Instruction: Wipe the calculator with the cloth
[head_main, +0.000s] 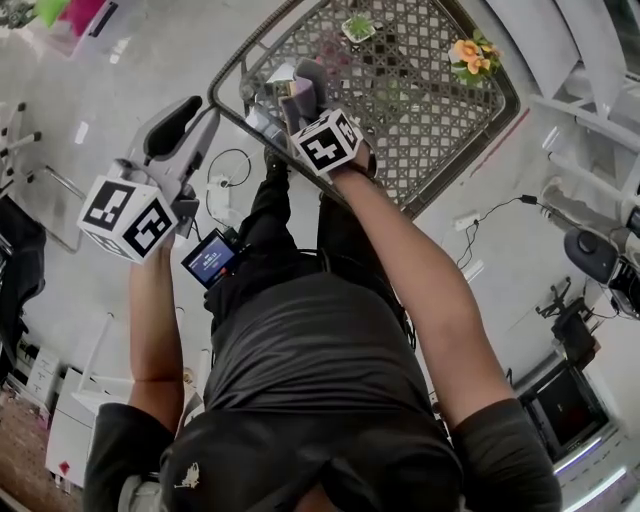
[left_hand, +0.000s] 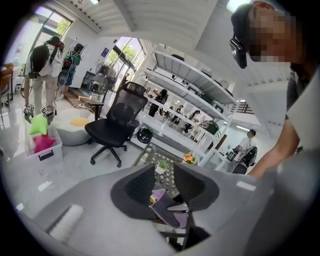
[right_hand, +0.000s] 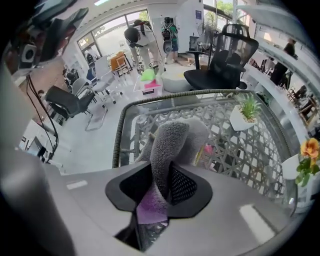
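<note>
Clearly the right gripper (right_hand: 161, 186) pinches the cloth (right_hand: 170, 142) between its jaws.

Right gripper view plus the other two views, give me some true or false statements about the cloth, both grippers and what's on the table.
1. The right gripper has its jaws shut on a grey cloth. True.
2. The left gripper also grips the cloth. False: its jaws stand apart with nothing held between them.
3. A small potted plant stands on the lattice-topped table. True.
4. The flowers at the table's edge are blue. False: they are orange.
5. A black office chair stands on the floor beyond the table. True.
</note>
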